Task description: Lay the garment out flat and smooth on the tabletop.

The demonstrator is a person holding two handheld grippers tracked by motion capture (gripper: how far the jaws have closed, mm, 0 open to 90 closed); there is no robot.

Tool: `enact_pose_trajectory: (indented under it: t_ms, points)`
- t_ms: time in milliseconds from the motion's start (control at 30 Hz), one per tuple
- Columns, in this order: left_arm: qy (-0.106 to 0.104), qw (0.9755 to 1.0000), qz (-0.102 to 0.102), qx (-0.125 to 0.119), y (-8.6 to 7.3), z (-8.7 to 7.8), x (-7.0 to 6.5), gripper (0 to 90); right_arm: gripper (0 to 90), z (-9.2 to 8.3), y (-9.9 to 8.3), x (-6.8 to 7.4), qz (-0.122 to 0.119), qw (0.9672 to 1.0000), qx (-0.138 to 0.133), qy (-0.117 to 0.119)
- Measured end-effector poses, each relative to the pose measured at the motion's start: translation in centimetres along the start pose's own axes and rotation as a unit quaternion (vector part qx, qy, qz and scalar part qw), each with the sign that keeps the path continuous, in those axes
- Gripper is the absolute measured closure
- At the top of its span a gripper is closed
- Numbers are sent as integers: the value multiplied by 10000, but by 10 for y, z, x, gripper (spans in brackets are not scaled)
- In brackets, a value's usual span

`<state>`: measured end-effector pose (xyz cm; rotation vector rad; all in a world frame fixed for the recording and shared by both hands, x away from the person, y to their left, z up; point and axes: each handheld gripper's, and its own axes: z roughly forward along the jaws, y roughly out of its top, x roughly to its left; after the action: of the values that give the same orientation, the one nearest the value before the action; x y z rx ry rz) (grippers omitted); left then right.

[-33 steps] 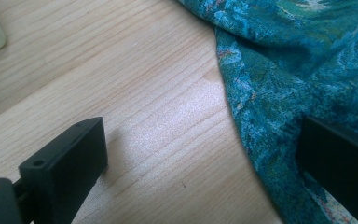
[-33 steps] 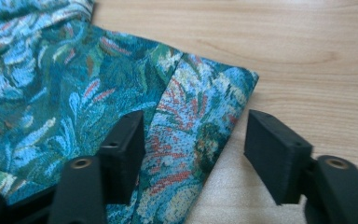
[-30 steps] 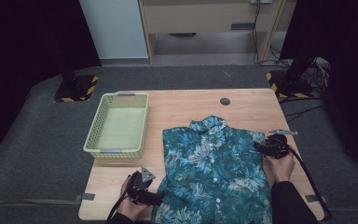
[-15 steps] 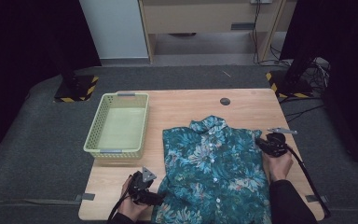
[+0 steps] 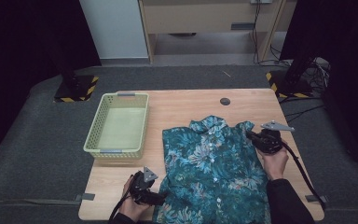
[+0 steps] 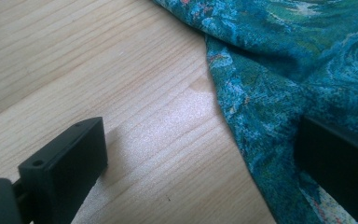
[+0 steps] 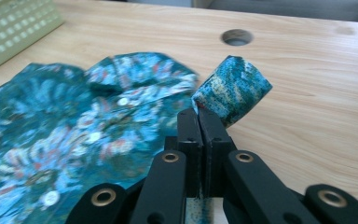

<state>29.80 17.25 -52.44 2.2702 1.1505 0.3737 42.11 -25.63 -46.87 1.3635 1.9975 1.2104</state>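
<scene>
Spanning the middle of the high view, a pale wooden desk [image 5: 186, 105] with a small round dark hole [image 5: 224, 101] near its far edge, set on a grey carpeted floor [image 5: 37, 140]. Lying flat on the near right half of the desk, a teal floral shirt [image 5: 214, 172], buttoned front up, collar toward the far edge, hem running off the near edge. Standing on the left half, well apart from the shirt's left side, a pale green perforated basket [image 5: 117, 127], long side running away from the person. Held at the shirt's right shoulder, right tongs [image 5: 251, 135], jaws pressed fully together on the sleeve fabric; in the right gripper view the right tongs [image 7: 198, 122] pinch a folded tip of sleeve that stands up off the wood just beyond the jaws, the closing having happened only just now, cloth between the pads. Resting low at the shirt's near left edge, left tongs [image 5: 161, 198], jaws wide apart; in the left gripper view the left tongs [image 6: 205, 149] straddle the cloth's border, one jaw over bare wood, the other over fabric, not clamped on the cloth.
</scene>
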Motion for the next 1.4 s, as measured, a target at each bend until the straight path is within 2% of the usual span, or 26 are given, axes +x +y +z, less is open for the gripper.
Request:
enact_pose_trajectory:
  t_ms: [100,233,367,500,633,767,833,933,1033,1200,1400]
  points:
    - [3,10000,4,0,0,0,0,21,884,5,-1,11,-96,9998,88,130]
    - [-5,10000,7,-1,0,0,0,22,874,12,-6,22,-89,9987,236,445]
    - [-2,10000,3,0,0,0,0,22,845,21,-13,35,-126,9965,448,701]
    - [-4,10000,5,2,0,0,0,21,787,28,-18,45,-265,9937,626,890]
    - [-9,10000,8,0,0,0,0,21,721,27,-15,47,-238,9929,524,1043]
    - [-10,10000,10,-1,0,0,0,21,657,17,-6,40,-351,9957,311,799]
    - [-12,10000,9,-2,0,0,0,21,617,14,-4,36,-542,9967,267,534]
    - [-12,10000,7,-1,0,0,0,19,577,18,-6,30,-705,9966,365,240]
    - [-12,10000,7,1,0,0,0,19,566,29,-11,25,-705,9959,543,139]
    - [-21,10000,15,-8,0,0,0,19,568,44,-20,21,-711,9937,860,80]
    - [-20,10000,15,-4,0,0,0,19,631,43,-21,26,-676,9941,772,355]
